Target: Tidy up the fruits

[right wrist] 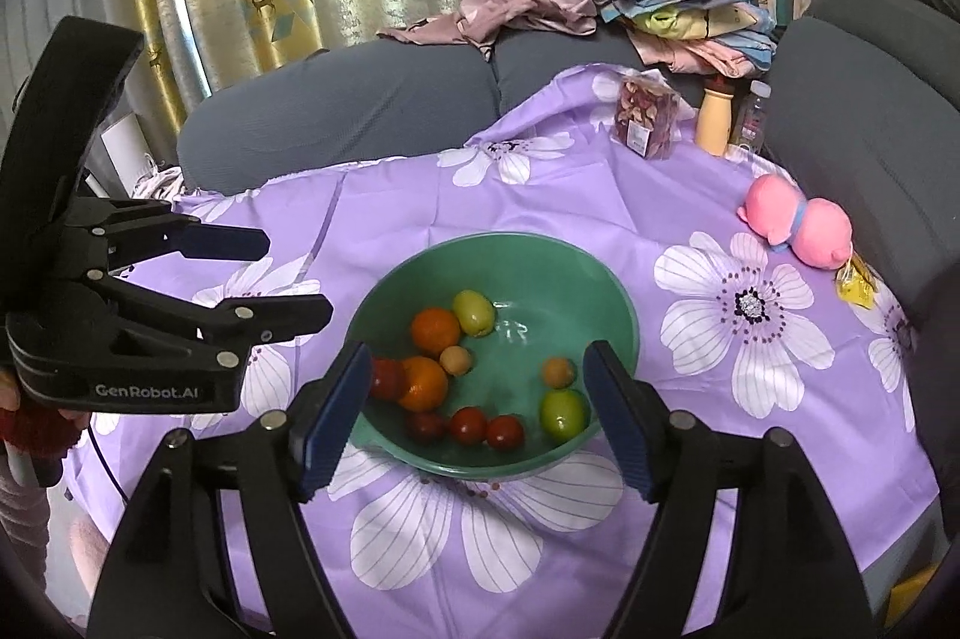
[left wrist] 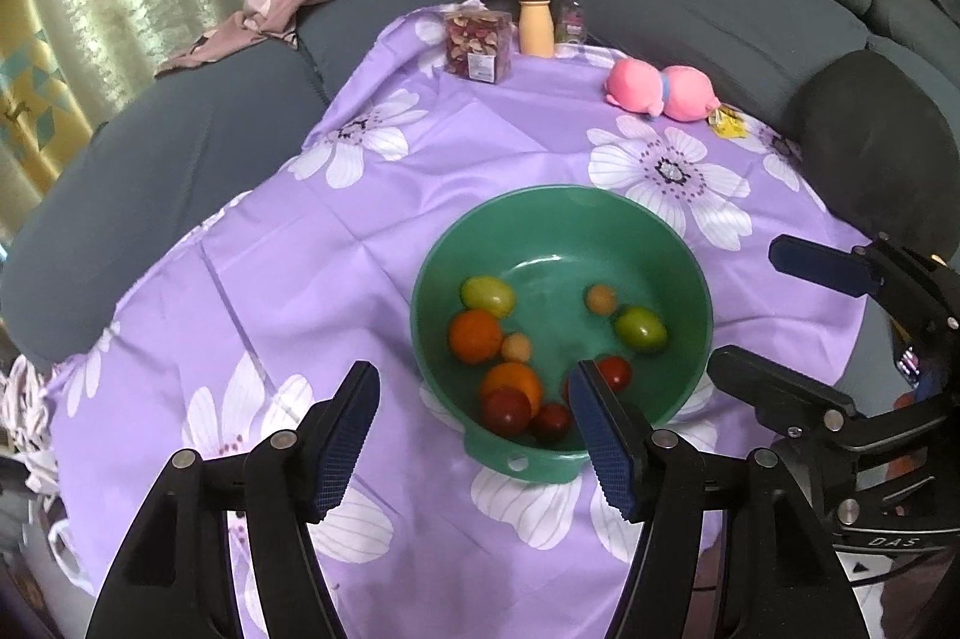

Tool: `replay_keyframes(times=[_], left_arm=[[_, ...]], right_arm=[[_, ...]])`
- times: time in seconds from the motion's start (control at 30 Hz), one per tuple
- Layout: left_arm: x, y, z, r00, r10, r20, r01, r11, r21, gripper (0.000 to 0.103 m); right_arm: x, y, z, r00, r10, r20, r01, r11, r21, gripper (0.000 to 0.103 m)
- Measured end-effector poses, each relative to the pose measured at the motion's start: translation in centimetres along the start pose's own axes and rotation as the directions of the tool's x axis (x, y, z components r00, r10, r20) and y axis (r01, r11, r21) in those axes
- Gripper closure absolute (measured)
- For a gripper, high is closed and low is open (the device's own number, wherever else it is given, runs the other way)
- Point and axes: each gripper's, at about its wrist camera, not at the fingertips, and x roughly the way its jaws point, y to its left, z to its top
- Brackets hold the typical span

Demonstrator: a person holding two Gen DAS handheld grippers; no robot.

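**Both grippers empty above the filled bowl**

Nearest you, the left gripper (left wrist: 474,435) and the right gripper (right wrist: 474,414) hang with jaws spread wide, nothing between them. Just beyond, at frame centre, the green bowl (left wrist: 558,213) holds every fruit (left wrist: 475,336) you can see. No loose fruit shows on the purple cloth (left wrist: 288,291), so sorting looks finished; next, check for strays near the pink toy (left wrist: 660,90) upper right.

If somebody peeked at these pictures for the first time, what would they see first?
Probably the big green bowl in the middle of the purple flowered cloth, with oranges, green fruits and small red ones lying inside. Next, the pink plush toy near the cloth's far right edge, beside the grey sofa. Close up, the left hand-held gripper and right hand-held gripper hang open above the bowl, holding nothing.
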Motion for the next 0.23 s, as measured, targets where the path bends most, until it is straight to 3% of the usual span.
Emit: replay_keyframes(times=[0.23], left_arm=[[0.00, 0.00, -0.12, 1.000, 0.004, -0.002, -0.004, 1.000, -0.005, 0.037]], right_arm=[[-0.25, 0.12, 0.02, 1.000, 0.002, 0.007, -0.002, 1.000, -0.001, 0.030]])
